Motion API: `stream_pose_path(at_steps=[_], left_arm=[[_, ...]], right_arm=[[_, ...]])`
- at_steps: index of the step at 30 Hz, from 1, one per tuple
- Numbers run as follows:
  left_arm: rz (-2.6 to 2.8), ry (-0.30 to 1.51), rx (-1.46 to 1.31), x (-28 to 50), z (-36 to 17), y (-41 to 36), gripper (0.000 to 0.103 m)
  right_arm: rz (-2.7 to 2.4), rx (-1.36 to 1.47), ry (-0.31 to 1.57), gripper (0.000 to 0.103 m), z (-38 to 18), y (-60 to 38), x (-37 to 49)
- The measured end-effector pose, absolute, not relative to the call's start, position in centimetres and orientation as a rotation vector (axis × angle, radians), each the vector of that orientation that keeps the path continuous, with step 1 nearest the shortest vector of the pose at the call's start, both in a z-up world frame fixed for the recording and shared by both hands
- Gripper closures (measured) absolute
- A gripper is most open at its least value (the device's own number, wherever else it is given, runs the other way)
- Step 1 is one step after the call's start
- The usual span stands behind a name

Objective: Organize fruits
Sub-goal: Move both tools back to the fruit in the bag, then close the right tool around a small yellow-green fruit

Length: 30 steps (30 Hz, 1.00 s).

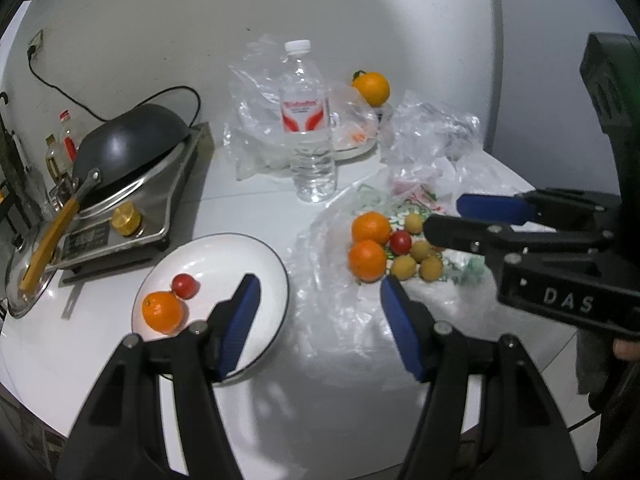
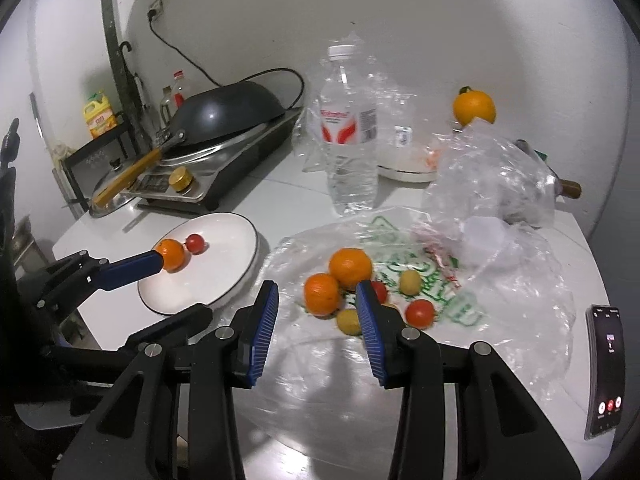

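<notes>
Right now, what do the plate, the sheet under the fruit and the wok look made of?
Plate: likely glazed ceramic, glossy white with a thin dark rim.
Sheet: thin clear plastic film, crinkled, with glare and green print.
Wok: dark metal, semi-matte, with a soft highlight.

A clear water bottle [image 1: 308, 120] stands mid-table beside an upturned dark wok [image 1: 128, 140] on a steel stove [image 2: 208, 176] (brass knob facing front), while a phone [image 2: 606, 372] lies screen-up at the table's right edge.
</notes>
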State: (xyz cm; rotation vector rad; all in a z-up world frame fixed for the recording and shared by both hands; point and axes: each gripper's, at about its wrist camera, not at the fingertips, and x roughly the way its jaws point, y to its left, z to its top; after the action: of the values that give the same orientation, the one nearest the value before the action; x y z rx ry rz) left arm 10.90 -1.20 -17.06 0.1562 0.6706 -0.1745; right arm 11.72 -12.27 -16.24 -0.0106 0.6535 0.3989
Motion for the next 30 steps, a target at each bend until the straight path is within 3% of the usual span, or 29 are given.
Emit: stream_pose_path(at_steps=[11,18,30], left_arm=[[-0.170,0.692,0.178,12.0,-17.6,-2.9,0.039],[-0.181,0.713,0.205,13.1,-18.3,-4.1,0.039],[-0.198,0.757,0.212,15.3,-19.9,-4.9,0.039]], right_arm=[[0.379,0.020,0.718,0.062,-19.4,-15.9,12.7],[0.401,0.023,0.771,0.071,-21.6,-16.4,14.1],[0.448,0.029,0.854,0.076,-23.8,-15.6,16.4]])
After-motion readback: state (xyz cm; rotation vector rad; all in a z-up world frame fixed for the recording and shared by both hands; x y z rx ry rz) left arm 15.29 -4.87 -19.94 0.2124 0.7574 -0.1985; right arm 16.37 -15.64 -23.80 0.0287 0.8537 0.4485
